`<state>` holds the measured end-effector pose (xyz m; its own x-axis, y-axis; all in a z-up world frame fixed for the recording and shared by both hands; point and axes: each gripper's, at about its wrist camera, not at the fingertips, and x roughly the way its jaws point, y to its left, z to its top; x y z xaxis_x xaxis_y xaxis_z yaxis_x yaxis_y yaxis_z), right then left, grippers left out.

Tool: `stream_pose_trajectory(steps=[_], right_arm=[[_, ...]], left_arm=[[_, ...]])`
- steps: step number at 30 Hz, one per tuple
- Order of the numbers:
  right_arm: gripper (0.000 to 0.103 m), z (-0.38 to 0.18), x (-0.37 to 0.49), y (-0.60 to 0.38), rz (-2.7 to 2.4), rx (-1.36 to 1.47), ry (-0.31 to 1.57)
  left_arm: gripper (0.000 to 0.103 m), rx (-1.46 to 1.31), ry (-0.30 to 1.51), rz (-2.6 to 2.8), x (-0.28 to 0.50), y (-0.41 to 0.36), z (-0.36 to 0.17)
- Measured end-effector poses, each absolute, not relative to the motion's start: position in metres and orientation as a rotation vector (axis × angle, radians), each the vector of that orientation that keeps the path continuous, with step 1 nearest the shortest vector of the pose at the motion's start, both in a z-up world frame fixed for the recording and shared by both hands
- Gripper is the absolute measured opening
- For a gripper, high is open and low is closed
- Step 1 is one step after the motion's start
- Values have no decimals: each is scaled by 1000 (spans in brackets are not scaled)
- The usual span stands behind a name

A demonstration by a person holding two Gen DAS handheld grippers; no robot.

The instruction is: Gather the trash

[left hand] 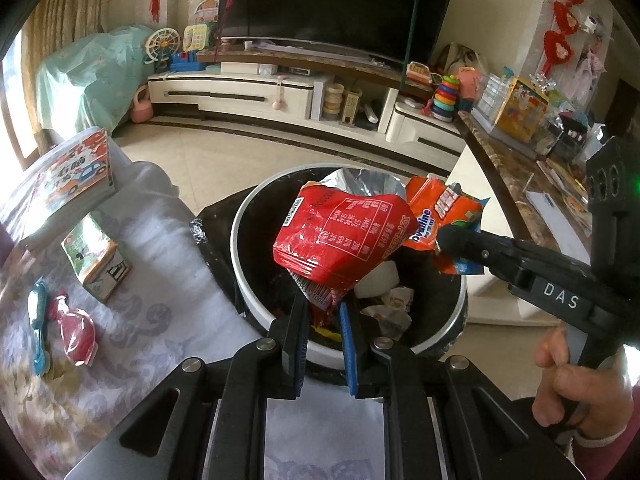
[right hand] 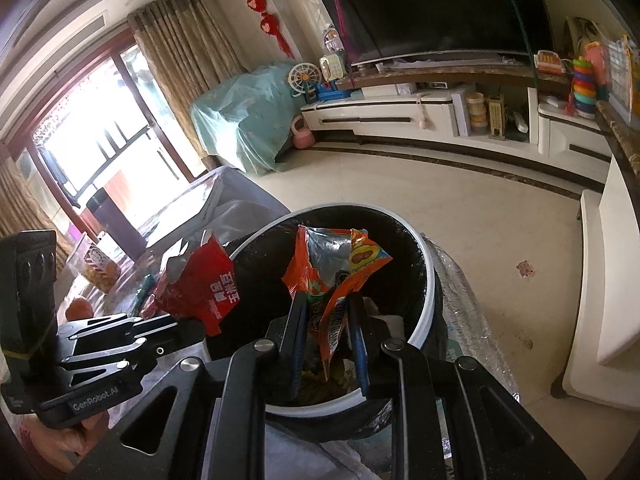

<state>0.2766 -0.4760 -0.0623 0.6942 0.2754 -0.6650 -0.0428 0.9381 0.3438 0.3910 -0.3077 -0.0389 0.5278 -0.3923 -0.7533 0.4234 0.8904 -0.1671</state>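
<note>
Living-room floor: black-lined bin (left hand: 448, 312) containing crumpled paper (left hand: 390, 306); above it, left gripper (left hand: 323, 312) clamps red wrapper (left hand: 340, 232), right gripper (right hand: 326, 320) clamps orange packet (right hand: 340, 276).

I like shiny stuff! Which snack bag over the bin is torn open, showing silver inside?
The orange bag in the right gripper; the red bag's silver shows less.

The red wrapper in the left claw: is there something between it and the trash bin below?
Nothing visible blocks it. The left claw holds the red wrapper right over the open trash bin. The orange wrapper in the right claw hangs beside it, not beneath.
</note>
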Motion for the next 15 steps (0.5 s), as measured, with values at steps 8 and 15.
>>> stream_pose_trajectory(steps=[8, 15], right_arm=[[20, -64, 282, -473, 182, 303, 802], [24, -64, 287, -473, 179, 295, 813]], left_arm=[[15, 43, 900, -483, 399, -313, -42], [20, 45, 912, -483, 403, -317, -45]])
